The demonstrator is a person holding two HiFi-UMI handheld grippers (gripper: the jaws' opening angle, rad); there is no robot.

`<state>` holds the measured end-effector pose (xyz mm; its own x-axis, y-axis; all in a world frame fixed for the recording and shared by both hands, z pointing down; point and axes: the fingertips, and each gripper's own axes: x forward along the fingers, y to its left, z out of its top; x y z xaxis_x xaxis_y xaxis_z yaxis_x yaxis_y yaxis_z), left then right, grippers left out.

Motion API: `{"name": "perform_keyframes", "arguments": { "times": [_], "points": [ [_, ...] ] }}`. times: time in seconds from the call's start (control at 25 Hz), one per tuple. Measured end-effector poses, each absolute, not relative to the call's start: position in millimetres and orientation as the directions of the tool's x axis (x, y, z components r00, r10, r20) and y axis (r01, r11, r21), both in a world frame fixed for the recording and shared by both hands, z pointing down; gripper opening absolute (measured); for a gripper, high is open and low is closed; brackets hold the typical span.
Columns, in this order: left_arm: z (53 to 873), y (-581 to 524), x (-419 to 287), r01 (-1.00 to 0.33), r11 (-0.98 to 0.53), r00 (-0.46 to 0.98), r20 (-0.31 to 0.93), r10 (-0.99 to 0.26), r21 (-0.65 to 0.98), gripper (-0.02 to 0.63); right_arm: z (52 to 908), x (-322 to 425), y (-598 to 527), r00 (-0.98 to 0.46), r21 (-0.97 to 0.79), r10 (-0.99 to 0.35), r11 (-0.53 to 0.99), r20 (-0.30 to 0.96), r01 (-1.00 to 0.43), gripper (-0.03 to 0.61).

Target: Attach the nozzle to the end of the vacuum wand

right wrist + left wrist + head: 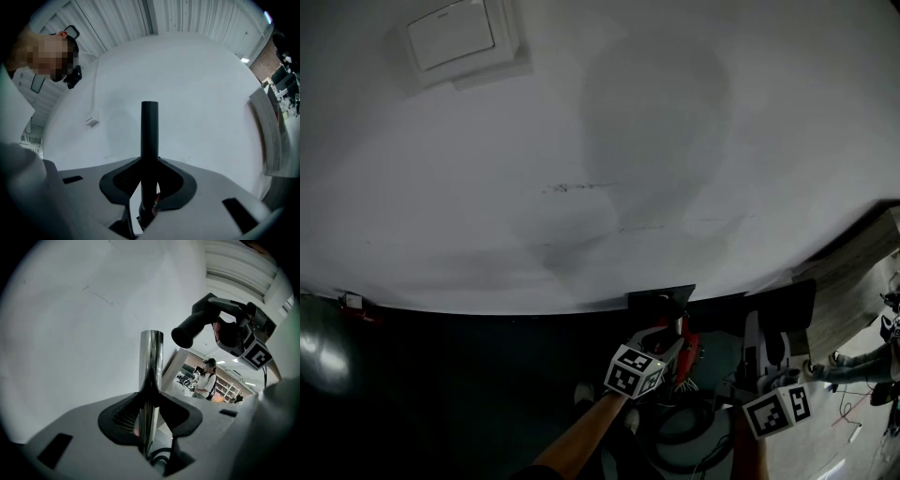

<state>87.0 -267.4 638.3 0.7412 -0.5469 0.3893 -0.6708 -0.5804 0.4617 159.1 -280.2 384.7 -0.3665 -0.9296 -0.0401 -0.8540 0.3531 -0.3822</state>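
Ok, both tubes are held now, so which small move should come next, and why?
Probably swing the right gripper so the open end of the black nozzle lines up with the top of the metal wand. In the left gripper view the nozzle's mouth sits beside the wand's end, apart from it and at an angle to it, while the left gripper holds the wand.

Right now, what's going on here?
A person stands close to a white wall with a gripper in each hand. The left gripper is closed on a shiny metal wand that stands up between its jaws. The right gripper holds a black nozzle the same way. The wand's end is bare: the nozzle is not yet on it.
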Motion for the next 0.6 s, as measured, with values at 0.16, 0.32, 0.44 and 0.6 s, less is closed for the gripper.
{"name": "perform_keyframes", "arguments": {
  "times": [0.16,0.32,0.44,0.6],
  "points": [
    [627.9,-259.7,105.7,-0.650,-0.621,0.760,0.387,-0.523,0.438,0.137,382.7,173.4,-281.4,-0.344,-0.422,-0.938,0.329,-0.042,-0.845,0.092],
    [620.6,-253.3,118.9,-0.635,-0.648,0.772,0.387,-0.504,0.422,0.137,385.9,191.7,-281.0,-0.310,-0.486,-0.950,0.292,-0.044,-0.824,0.092],
    [617.0,-249.3,125.1,-0.626,-0.658,0.778,0.387,-0.494,0.418,0.137,385.9,199.7,-281.2,-0.294,-0.520,-0.955,0.273,-0.043,-0.810,0.092],
    [614.6,-249.6,129.6,-0.621,-0.665,0.782,0.388,-0.488,0.415,0.137,377.6,195.9,-285.9,-0.302,-0.560,-0.952,0.280,-0.056,-0.780,0.092]
  ]
}}
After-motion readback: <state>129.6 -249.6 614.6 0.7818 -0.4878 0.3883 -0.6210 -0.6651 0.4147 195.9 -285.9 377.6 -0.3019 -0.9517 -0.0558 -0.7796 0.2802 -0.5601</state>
